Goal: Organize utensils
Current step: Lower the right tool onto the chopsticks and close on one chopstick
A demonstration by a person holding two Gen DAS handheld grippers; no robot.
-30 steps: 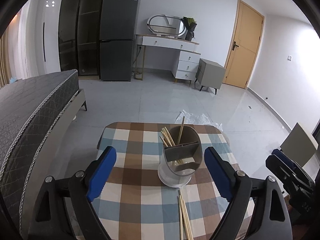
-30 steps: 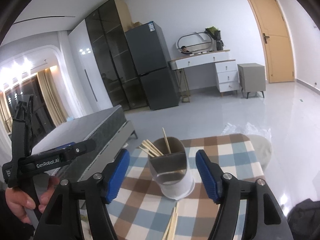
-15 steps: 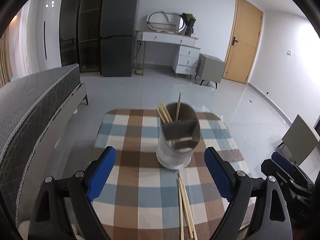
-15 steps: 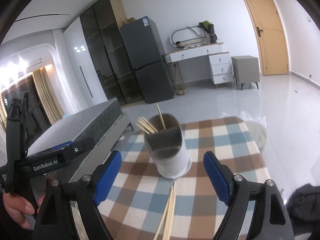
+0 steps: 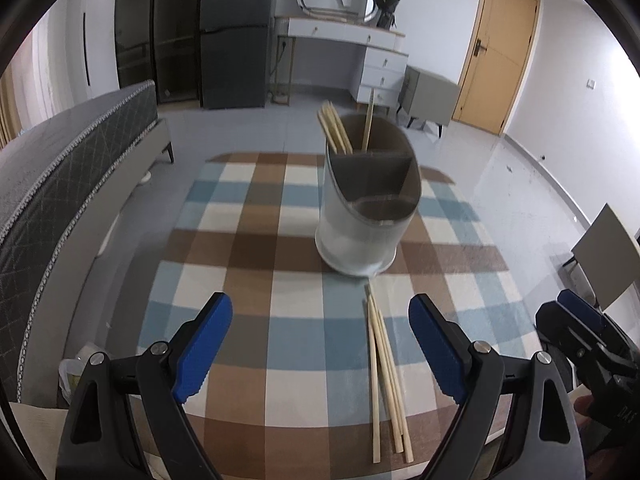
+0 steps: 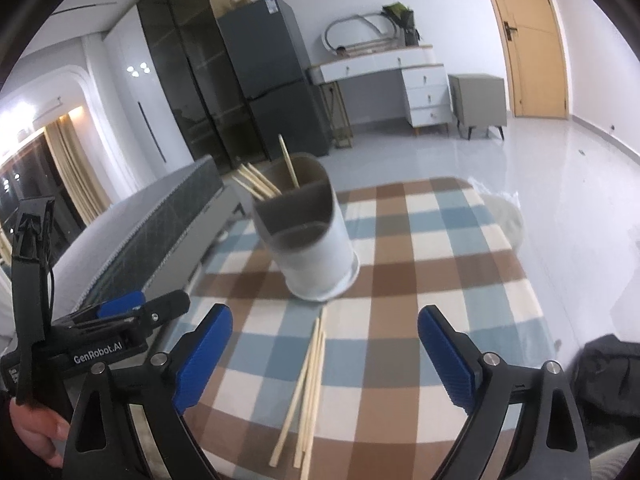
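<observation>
The left gripper (image 5: 320, 344) hangs wide open above the checked tablecloth (image 5: 256, 248), loose chopsticks (image 5: 386, 376) lying near the white holder (image 5: 356, 236).

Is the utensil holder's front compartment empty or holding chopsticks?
Empty: the utensil holder shows a bare front compartment; its chopsticks stand only in the back.

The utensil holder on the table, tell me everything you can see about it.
The utensil holder is a pale, rounded tub with a grey insert that splits it into compartments. It stands upright on the checked tablecloth, beyond the loose chopsticks lying on the cloth. Several chopsticks lean in its far compartment; the near ones look empty. Neither gripper touches it.
</observation>
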